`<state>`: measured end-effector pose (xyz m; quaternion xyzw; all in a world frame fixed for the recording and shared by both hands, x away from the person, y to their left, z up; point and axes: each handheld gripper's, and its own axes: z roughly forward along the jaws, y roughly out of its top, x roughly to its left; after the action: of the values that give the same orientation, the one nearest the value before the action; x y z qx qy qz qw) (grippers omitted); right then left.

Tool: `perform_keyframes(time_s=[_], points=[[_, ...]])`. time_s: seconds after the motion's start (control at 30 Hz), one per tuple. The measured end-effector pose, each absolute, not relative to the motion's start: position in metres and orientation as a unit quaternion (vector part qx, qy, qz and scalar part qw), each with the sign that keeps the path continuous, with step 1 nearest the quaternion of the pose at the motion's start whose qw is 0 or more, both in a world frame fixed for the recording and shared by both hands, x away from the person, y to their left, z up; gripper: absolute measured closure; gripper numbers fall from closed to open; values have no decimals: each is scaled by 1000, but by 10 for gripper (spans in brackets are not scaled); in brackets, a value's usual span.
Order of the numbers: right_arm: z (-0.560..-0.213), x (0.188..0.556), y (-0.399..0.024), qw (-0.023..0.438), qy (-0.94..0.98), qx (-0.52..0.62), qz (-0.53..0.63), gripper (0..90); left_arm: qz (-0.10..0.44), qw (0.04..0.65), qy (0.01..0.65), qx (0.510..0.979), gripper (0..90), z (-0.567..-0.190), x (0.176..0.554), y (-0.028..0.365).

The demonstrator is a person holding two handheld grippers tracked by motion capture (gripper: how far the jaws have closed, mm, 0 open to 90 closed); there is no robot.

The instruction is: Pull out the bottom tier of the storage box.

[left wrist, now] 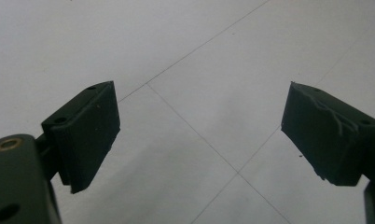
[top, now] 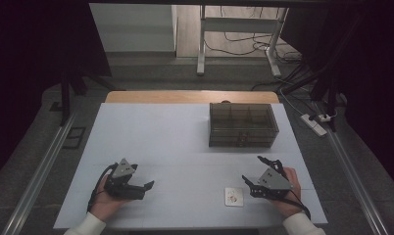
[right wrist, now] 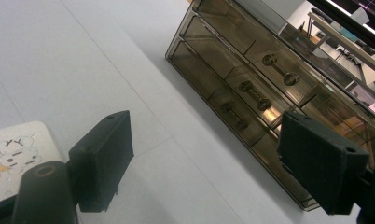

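- Card [top: 233, 196]: small, flat on the table [top: 185, 132], near side of the drawer box [top: 242, 125], well apart from it.
- Right gripper [top: 258, 175]: just beside card, jaws spread, empty.
- Left gripper [top: 142, 186]: farther off, jaws apart, empty.
- Risk: thin card may slide instead of lifting.

Dim high view with dark edges; gripper views brighter, slightly soft.
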<state>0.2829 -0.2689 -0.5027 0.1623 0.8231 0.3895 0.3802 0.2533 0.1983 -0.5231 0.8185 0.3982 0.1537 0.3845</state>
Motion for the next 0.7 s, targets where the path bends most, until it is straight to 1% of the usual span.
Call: perform_keyframes(time_s=[0.33, 0.7], points=[[-505, 283, -268, 384, 830, 152, 375, 173, 153, 383, 399, 819, 118, -524, 253, 198], [-508, 282, -268, 408, 824, 139, 368, 180, 153, 383, 399, 819, 118, -524, 253, 199]])
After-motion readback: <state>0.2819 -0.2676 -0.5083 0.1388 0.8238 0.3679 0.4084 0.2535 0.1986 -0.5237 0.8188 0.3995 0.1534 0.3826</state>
